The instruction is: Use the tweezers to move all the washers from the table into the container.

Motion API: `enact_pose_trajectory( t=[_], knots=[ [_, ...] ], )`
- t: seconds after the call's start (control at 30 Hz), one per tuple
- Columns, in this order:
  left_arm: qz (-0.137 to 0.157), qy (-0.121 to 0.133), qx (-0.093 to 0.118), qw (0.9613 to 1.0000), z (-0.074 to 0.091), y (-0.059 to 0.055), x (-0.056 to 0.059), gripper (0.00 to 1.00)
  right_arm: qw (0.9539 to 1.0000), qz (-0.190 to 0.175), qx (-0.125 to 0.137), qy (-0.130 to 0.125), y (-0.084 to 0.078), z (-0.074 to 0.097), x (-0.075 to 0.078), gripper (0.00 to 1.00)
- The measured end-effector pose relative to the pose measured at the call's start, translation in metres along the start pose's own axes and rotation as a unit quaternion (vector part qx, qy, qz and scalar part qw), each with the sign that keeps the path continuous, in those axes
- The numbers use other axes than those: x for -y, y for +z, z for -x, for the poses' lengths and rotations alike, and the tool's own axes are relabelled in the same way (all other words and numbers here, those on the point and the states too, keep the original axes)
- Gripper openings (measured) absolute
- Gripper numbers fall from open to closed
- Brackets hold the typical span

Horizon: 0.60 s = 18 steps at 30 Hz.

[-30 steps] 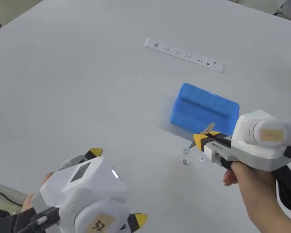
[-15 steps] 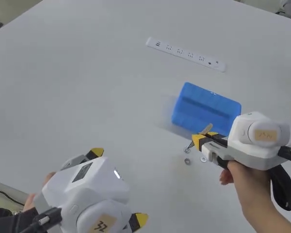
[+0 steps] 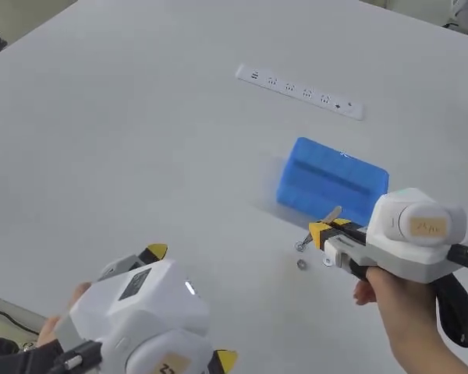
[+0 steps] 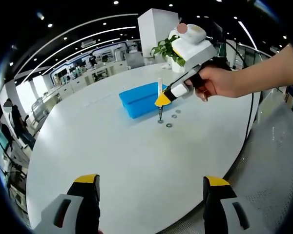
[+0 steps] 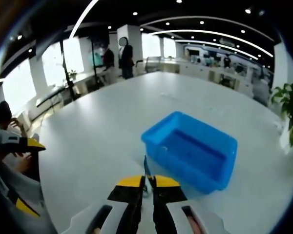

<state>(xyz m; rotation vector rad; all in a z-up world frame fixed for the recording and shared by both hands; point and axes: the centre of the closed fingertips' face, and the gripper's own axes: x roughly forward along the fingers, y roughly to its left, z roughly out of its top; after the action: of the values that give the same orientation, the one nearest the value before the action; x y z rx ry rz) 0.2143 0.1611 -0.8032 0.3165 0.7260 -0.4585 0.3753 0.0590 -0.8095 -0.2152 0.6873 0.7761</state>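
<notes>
Pinching the tweezers (image 4: pixel 159 85) between its yellow jaws, the right claw (image 3: pixel 321 231) is closed tight, with just the thin metal between the jaws. The tweezers stand close to upright in the left gripper view, handle end up and points down at the counter (image 3: pixel 140 140). The points come down on or right at one washer (image 4: pixel 160 121); whether they have actually nipped it is too small to tell. The other washers (image 4: pixel 169 125) lie loose on the counter in a small cluster just beside it, on the side toward the person's hand (image 4: pixel 219 83).

The blue container (image 3: pixel 333 183) sits just beyond the tweezers' points, open side up, its near wall close to the washers. I judge the carry to be a short lift up and forward over that wall. The right arm comes in from the person's right, hand wrapped round the grip, with the claw aimed low and toward the container.

The left claw (image 4: pixel 151 181) hangs well back near the counter's edge, jaws spread wide with nothing in them. It is far from the washers, so the right one is plainly nearer. A power strip (image 3: pixel 300 92) lies well past the container.
</notes>
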Motion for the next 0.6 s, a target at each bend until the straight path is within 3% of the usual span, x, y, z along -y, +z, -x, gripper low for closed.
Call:
enact_pose_trajectory(
  t=[0.6],
  knots=[
    [-0.001,0.001,0.000,1.0000,-0.0001,-0.0002,-0.0007,0.89,0.9994,0.036,0.001,-0.003,-0.0023,-0.0021,-0.0054,0.02]
  ],
)
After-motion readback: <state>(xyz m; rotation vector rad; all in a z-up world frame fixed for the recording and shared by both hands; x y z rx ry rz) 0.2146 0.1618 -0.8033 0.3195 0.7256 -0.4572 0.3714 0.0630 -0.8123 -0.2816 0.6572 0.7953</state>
